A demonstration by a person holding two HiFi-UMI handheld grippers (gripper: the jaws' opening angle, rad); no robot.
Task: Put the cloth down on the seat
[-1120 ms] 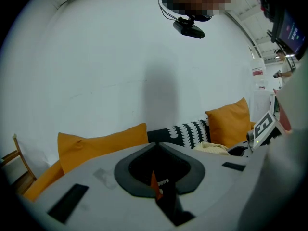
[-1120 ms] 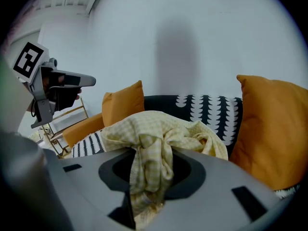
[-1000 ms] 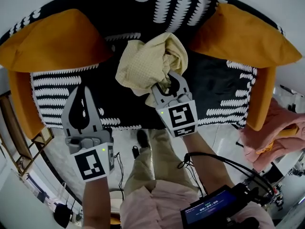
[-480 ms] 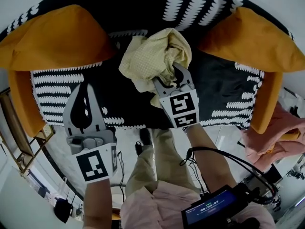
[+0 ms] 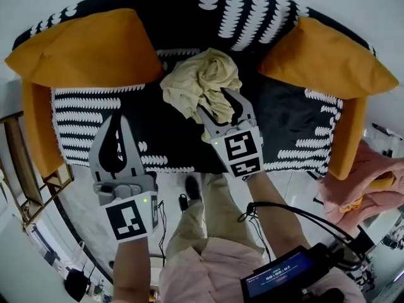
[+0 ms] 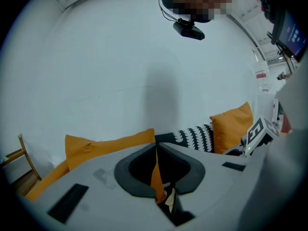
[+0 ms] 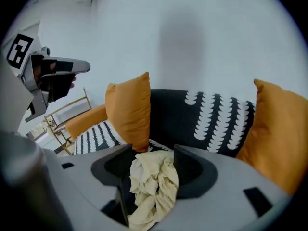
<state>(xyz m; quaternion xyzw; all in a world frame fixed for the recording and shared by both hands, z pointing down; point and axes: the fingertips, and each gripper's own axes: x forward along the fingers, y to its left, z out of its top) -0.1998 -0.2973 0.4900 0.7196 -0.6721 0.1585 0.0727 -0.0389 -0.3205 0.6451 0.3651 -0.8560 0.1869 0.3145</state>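
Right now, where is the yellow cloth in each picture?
Head view: the cloth is upper middle, over the seat, at the tips of the right gripper.
Left gripper view: not clearly in it; a pale sliver behind the shut jaws is too small to tell.
Right gripper view: bottom middle, bunched between the jaws.
Shared landmark: the black-and-white seat back.
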